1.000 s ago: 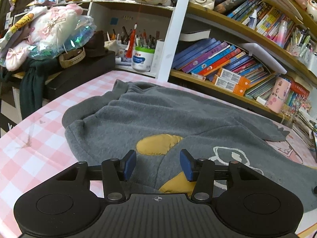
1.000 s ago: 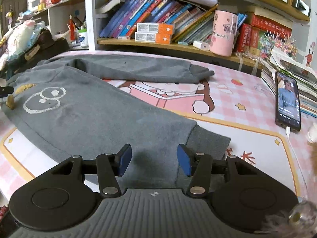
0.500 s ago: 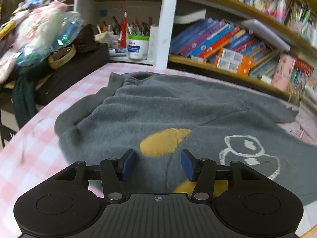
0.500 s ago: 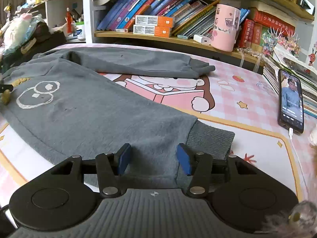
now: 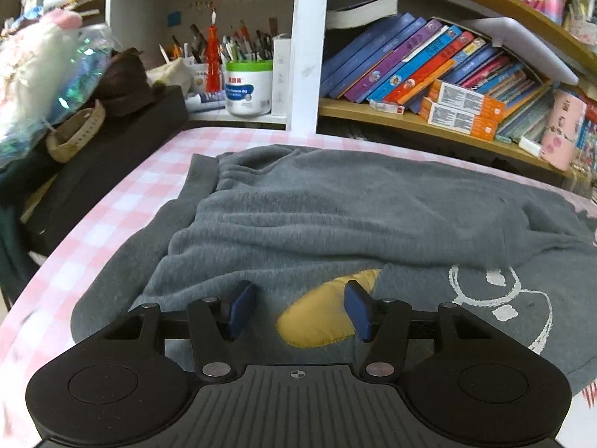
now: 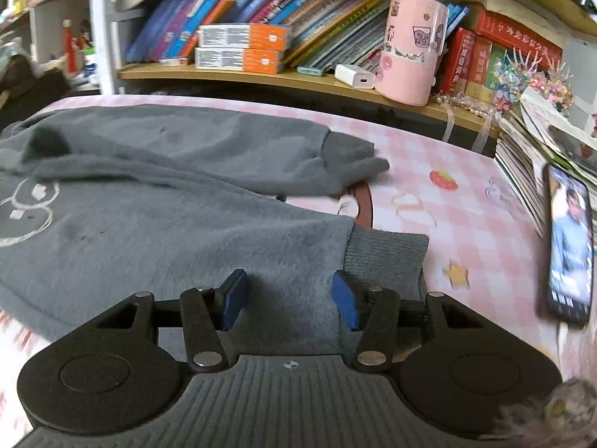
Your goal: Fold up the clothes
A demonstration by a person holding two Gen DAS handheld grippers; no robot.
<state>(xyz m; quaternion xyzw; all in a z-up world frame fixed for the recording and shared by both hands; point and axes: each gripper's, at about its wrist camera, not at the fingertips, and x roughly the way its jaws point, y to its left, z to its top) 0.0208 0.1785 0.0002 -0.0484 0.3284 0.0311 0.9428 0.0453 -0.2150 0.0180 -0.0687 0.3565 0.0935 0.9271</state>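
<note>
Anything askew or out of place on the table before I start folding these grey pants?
Nothing spilled or damaged. The grey pants lie rumpled, with the waistband end bunched in folds, and the far leg is draped at an angle over the near leg instead of lying alongside it. A phone lies on the table to the right, clear of the fabric.

No text is clear enough to read; the print on the white tub (image 5: 248, 87), book spines (image 6: 481, 54) and orange boxes (image 6: 242, 37) is blurred.
</note>
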